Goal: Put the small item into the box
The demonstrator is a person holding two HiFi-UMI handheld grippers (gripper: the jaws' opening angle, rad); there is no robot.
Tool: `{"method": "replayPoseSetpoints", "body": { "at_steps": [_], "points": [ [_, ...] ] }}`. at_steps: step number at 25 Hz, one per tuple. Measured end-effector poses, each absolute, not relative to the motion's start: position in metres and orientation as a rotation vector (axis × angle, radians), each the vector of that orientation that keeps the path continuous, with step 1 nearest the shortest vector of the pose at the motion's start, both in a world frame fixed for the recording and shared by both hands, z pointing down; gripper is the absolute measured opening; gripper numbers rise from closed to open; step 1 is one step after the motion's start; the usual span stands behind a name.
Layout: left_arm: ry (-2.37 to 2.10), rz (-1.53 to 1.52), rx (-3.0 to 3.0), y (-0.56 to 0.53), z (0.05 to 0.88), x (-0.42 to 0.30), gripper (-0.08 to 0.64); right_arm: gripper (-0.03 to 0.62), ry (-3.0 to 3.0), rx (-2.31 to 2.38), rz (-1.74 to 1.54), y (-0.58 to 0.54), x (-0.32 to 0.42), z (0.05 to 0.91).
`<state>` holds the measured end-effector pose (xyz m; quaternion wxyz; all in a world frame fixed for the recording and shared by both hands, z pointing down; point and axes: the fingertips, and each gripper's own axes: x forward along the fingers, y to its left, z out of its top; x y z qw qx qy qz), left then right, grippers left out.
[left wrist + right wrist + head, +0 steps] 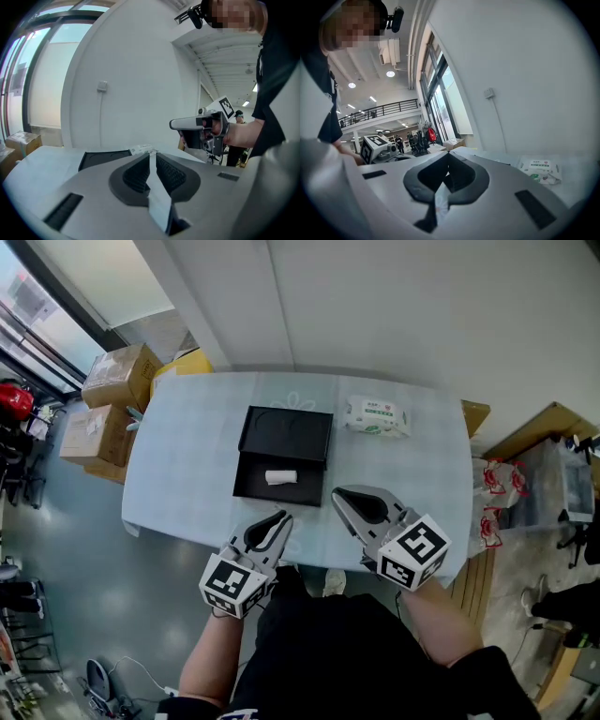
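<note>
On the pale blue table stands an open black box [246, 479], its lid [286, 432] lying flat behind the tray. A small white item [281, 477] lies inside the tray. My left gripper [280, 517] hovers over the near table edge, just in front of the box; in the left gripper view its jaws [150, 155] stand a narrow slit apart with nothing between them. My right gripper [338, 494] hangs to the right of the box, and its jaws [448, 155] meet at the tips, empty. The box lid [103, 158] shows low at left beyond the left jaws.
A white and green wipes packet [377, 416] lies at the back right of the table [178, 456], also in the right gripper view [539, 169]. Cardboard boxes [117, 381] stand on the floor at left. A wooden shelf with bags [492, 498] is at the right.
</note>
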<state>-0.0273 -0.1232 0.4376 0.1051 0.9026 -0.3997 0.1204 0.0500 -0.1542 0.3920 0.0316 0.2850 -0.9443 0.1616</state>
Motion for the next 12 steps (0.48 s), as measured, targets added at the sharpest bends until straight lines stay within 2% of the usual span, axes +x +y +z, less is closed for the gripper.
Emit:
{"method": "replayPoseSetpoints", "body": {
  "at_steps": [5,12],
  "points": [
    [-1.246,0.329,2.635,-0.092,0.428,-0.041,0.011,0.009,-2.929,0.812,0.499,-0.135,0.034,0.391],
    [-1.296,0.299,2.601,-0.067,0.420,-0.073,0.008,0.009,-2.931,0.753,0.517,-0.110,-0.002,0.397]
  ]
}}
